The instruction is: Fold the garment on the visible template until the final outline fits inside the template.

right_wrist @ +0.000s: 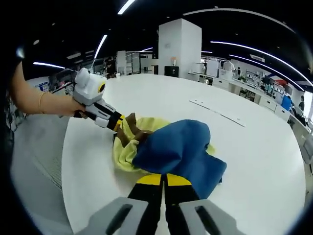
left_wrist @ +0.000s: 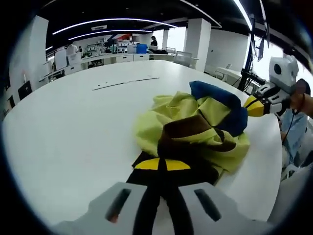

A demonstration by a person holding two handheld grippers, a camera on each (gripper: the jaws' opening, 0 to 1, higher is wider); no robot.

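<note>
Here, left gripper [left_wrist: 162, 169] jaws clamp garment [left_wrist: 195, 129] | right gripper [right_wrist: 164, 183] likewise | table [right_wrist: 274, 156].

The crumpled fabric garment [left_wrist: 195, 127] is lime yellow-green with a dark brown band and a royal blue section [right_wrist: 181, 152]. It lies on a plain white round table [left_wrist: 73, 127]. Both grippers, left [left_wrist: 161, 169] and right [right_wrist: 164, 183], are grey-white with black jaws banded in bright yellow at the tips.
</note>
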